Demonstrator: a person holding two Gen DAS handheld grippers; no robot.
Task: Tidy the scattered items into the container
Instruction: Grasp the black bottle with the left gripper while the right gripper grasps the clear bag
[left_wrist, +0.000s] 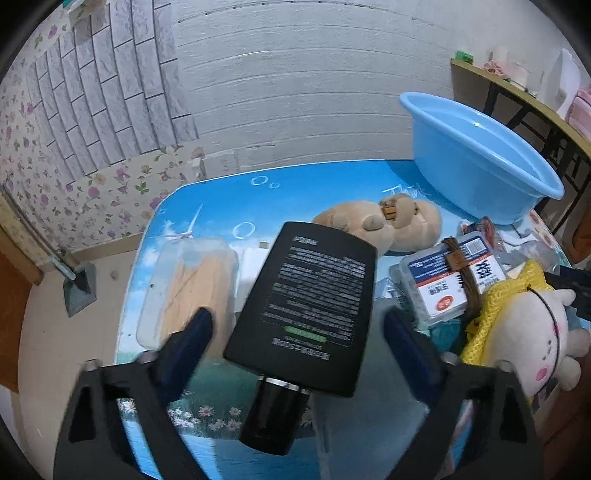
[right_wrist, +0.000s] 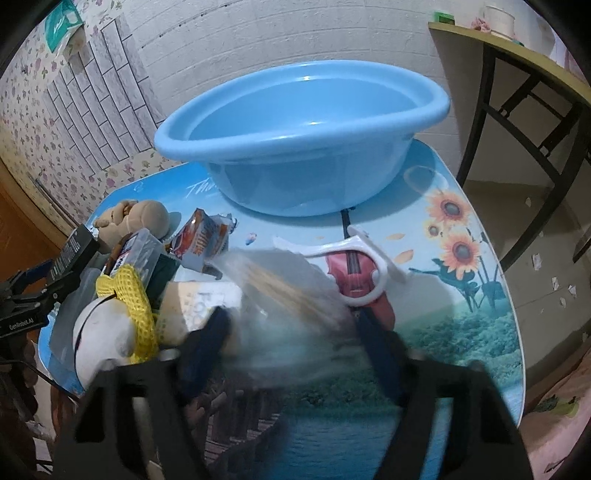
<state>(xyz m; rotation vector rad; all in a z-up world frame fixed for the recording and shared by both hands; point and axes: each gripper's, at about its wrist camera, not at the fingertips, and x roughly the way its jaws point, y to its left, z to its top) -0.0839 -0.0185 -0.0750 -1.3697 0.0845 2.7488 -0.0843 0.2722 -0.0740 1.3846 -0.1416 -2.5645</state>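
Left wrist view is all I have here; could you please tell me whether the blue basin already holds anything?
Observer: In the right wrist view, the blue basin looks empty inside.
Operator: Thank you. What is at the right gripper?
Observer: The right gripper has a blurred clear packet of wooden sticks between its jaws; whether it is gripped is unclear.
Operator: Is anything lying beyond that packet?
Observer: A white plastic hook lies on the table in front of the basin.
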